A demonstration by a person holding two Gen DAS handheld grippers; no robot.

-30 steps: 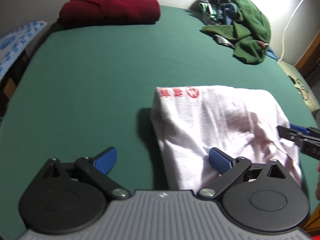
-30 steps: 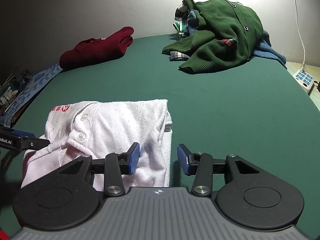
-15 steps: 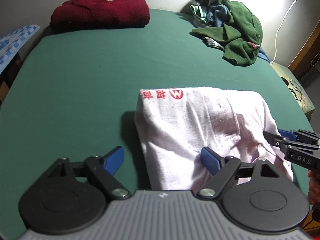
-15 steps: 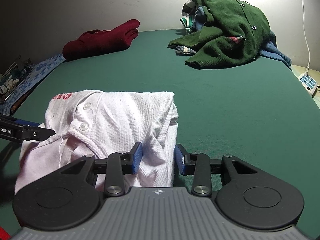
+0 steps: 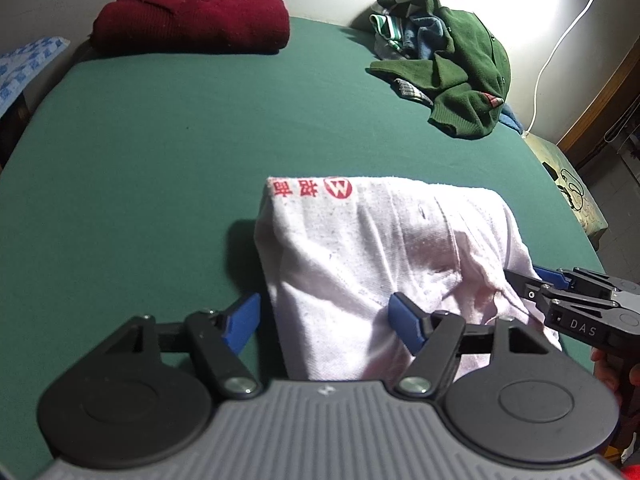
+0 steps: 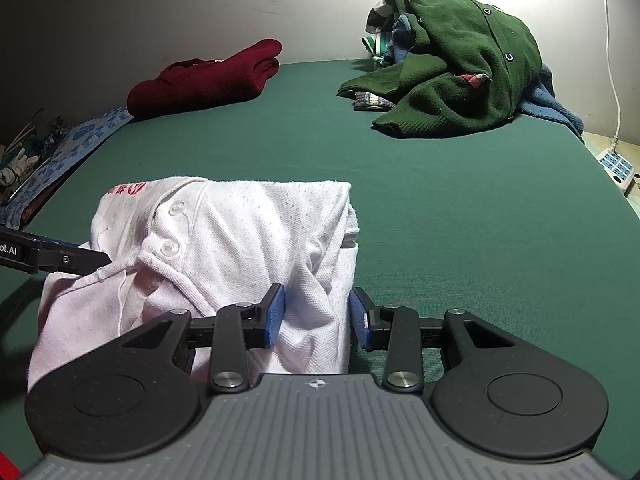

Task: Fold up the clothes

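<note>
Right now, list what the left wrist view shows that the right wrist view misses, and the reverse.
Left wrist only: the left gripper, jaws closing astride the white shirt's edge, and a wooden cabinet.

Right wrist only: the shirt's buttons, a power strip, and the right gripper around a shirt fold.

Both: green table, red sweater, green clothes pile, white cable.

The left gripper [image 5: 324, 320] is tilted downward, its jaws closing around a fold of cloth, with the left pad seen apart from it. The right gripper [image 6: 316, 316] is angled down likewise, its blue pads set against fabric gathered between them.
</note>
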